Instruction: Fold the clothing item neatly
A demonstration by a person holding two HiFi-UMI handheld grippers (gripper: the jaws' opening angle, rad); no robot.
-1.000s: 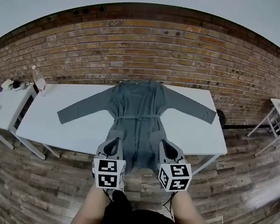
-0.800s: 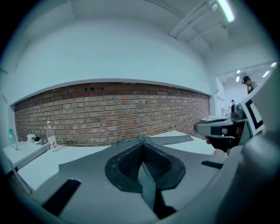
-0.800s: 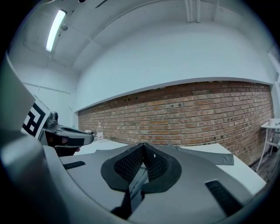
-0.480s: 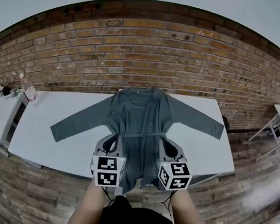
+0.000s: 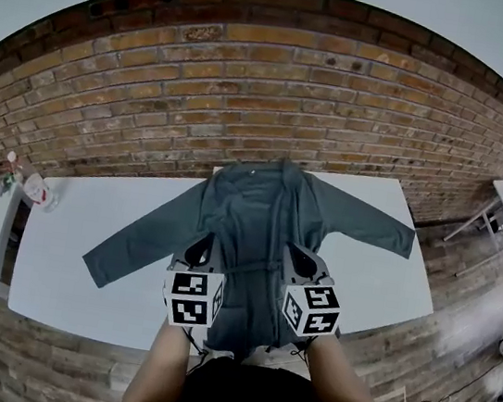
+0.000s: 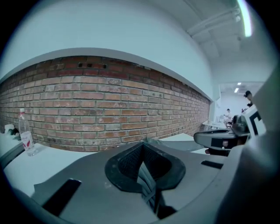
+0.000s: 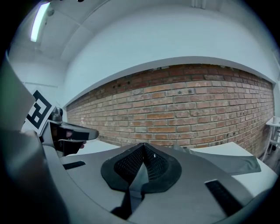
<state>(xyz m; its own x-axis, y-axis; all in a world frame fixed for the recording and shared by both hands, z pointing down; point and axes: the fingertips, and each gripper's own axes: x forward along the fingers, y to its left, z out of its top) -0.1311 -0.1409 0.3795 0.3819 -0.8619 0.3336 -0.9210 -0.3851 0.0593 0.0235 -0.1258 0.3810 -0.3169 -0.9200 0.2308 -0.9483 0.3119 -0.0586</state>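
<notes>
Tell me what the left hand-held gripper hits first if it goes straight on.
Likely the collar end of the robe on the table, ahead of the left hand-held gripper, itself shut on the robe. Depth is unclear; otherwise the brick wall.

Studio-like workroom: bare brick wall (image 5: 250,83), plain white table (image 5: 70,290), plank floor (image 5: 463,349), ceiling strip light (image 7: 39,19).

Holding both grippers out front, side by side and tipped a bit downward. Keeping it simple: left gripper (image 5: 208,241) clamped shut on a pinch of the grey garment (image 5: 259,211), right gripper (image 5: 298,254) doing exactly the same. Reaching forward with bare left forearm (image 5: 157,369) and right forearm (image 5: 337,379).
</notes>
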